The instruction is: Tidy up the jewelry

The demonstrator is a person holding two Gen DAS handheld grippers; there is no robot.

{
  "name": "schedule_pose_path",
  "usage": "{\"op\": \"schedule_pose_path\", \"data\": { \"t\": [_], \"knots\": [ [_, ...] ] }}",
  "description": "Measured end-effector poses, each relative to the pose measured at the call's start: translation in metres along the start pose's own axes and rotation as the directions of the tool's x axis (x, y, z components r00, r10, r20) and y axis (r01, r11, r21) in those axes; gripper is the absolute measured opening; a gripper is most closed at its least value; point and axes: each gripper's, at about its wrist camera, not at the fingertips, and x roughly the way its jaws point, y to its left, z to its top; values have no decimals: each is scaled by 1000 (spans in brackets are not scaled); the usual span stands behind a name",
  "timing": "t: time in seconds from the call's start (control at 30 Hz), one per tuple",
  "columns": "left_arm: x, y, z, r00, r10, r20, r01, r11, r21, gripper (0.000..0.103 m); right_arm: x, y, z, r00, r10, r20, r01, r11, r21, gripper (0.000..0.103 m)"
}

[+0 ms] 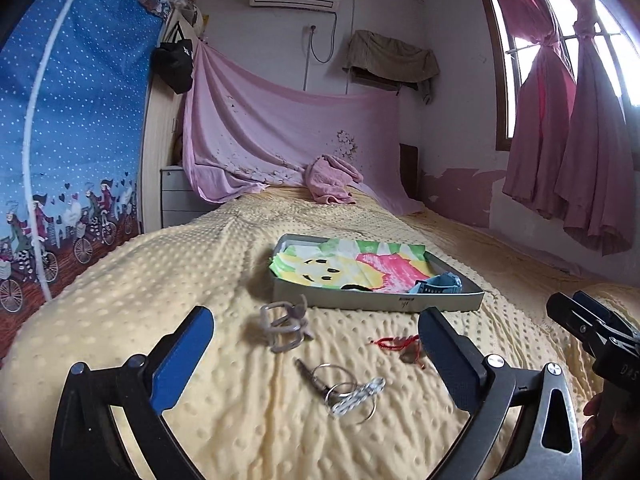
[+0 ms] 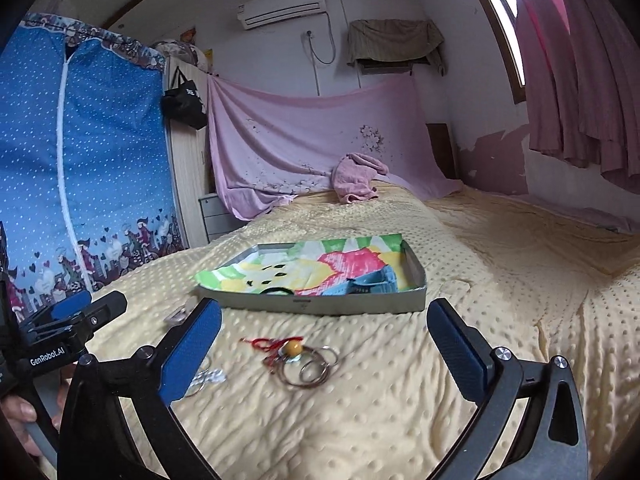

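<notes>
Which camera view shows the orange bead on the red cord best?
The right wrist view: the orange bead sits unobstructed on the red cord, beside metal rings. In the left wrist view, the left gripper finger hides the bead; only the cord shows.

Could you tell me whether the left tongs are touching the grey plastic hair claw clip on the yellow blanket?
Apart. The left wrist view shows the left tongs open, with bare yellow blanket between the grey plastic hair claw clip and both fingers.

Daylight enters through the window, upper right, overexposed to white glare. Room evenly lit; soft shadows on the bedspread. Strong fisheye curvature, dark vignetted corners. Focus acceptable throughout.
</notes>
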Motion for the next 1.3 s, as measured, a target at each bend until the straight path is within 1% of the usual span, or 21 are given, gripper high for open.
{"op": "schedule_pose_path", "data": {
  "t": [0.07, 0.2, 0.4, 0.53, 0.63, 0.77, 1.0, 1.03, 1.07, 1.1, 1.17, 1.2, 1.23, 1.27, 1.3],
  "knots": [
    [-8, 3, -6, 1000, 8, 3, -8, 1000, 4, 103, -5, 5, -6, 1000, 11, -1, -11, 1000, -14, 101],
    [-17, 9, -15, 1000, 18, 9, -18, 1000, 2, 103, -11, 12, -15, 1000, 5, 3, -5, 1000, -30, 102],
    [-20, 14, -27, 1000, 26, 1, -26, 1000, -12, 103, -14, 12, -20, 1000, 0, 6, 1, 999, -44, 102],
    [-13, 14, -32, 999, 28, -28, -28, 1000, -3, 103, -7, 12, -21, 1000, -8, -30, 7, 999, -45, 102],
    [-6, 17, -34, 997, 30, -65, -31, 999, -15, 103, 2, 5, -19, 997, 28, -77, -30, 999, -25, 102],
    [4, 21, -36, 995, 20, -100, -24, 999, -36, 103, 15, -6, -20, 992, 40, -118, -40, 999, 3, 102],
    [21, 15, -39, 985, -30, -168, 28, 1000, -15, 103, 41, -11, -20, 980, 63, -191, -59, 998, 24, 101],
    [24, 12, -40, 983, -39, -179, 38, 999, -9, 99, 45, -11, -21, 977, 68, -202, -64, 998, 22, 101],
    [27, 10, -40, 981, -48, -190, 48, 999, -5, 93, 50, -9, -22, 972, 77, -220, -74, 997, 20, 101],
    [29, 8, -41, 977, -58, -204, 59, 998, 0, 90, 54, -9, -23, 969, 79, -235, -77, 997, 18, 98],
    [37, 4, -45, 968, -75, -240, 77, 997, 1, 77, 64, -6, -28, 956, 98, -276, -96, 995, 21, 87],
    [40, 3, -47, 963, -85, -255, 88, 996, -3, 73, 69, -6, -30, 951, 103, -293, -101, 995, 22, 75],
    [44, 2, -49, 957, -96, -272, 97, 995, -10, 67, 73, -5, -32, 945, 110, -309, -108, 994, 24, 67],
    [48, 2, -52, 951, -106, -289, 106, 994, -17, 62, 75, -5, -33, 941, 116, -317, -113, 993, 26, 65],
    [51, 1, -53, 945, -117, -304, 115, 993, -24, 59, 78, -4, -34, 939, 120, -323, -117, 993, 28, 62]
  ]
}}
